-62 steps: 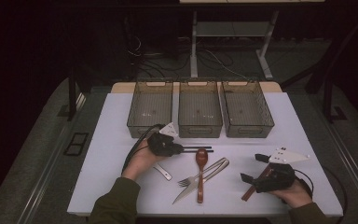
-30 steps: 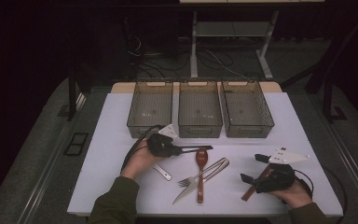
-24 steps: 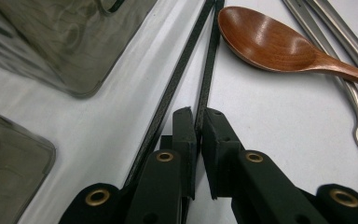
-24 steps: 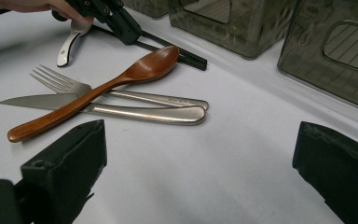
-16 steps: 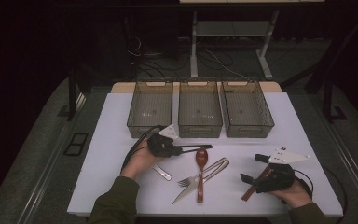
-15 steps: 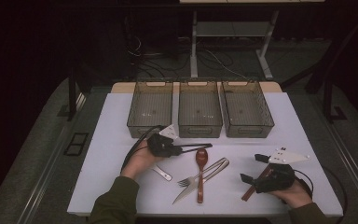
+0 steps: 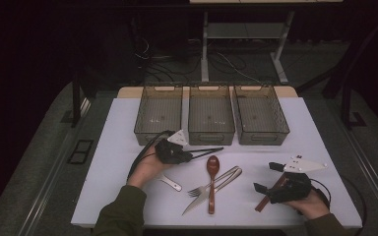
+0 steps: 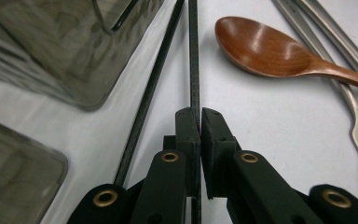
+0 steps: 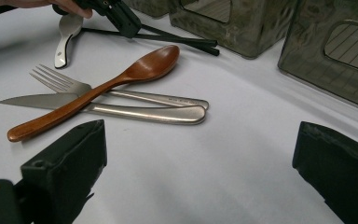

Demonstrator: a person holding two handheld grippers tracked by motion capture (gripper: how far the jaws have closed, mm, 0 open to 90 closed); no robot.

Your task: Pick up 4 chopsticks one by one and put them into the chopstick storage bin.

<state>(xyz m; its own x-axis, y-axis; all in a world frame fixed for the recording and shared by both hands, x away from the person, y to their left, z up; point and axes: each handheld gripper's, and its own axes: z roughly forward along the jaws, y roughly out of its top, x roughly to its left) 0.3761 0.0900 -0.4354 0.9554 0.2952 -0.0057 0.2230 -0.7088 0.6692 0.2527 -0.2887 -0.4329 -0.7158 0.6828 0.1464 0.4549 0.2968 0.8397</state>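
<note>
My left gripper (image 7: 189,156) (image 8: 199,116) is shut on one thin black chopstick (image 8: 193,56), which points right toward the wooden spoon (image 7: 211,169) (image 8: 265,49). A second black chopstick (image 8: 151,84) lies just beside it, outside the jaws. Both chopsticks (image 7: 207,150) (image 9: 177,39) run along the front of the bins. My right gripper (image 7: 268,177) (image 9: 200,163) is open at the table's front right, with nothing between its jaws. A reddish-brown stick (image 7: 265,200) lies under it.
Three smoky plastic bins (image 7: 159,110) (image 7: 211,110) (image 7: 261,110) stand side by side at the back. A fork (image 7: 211,186) (image 9: 60,81) and a knife (image 7: 197,202) (image 9: 32,100) lie crossed under the spoon. A small white spoon (image 7: 170,183) (image 9: 65,42) lies by the left hand.
The black chopsticks reach further right from my left gripper than two seconds ago. Both hands have stayed in place since.
</note>
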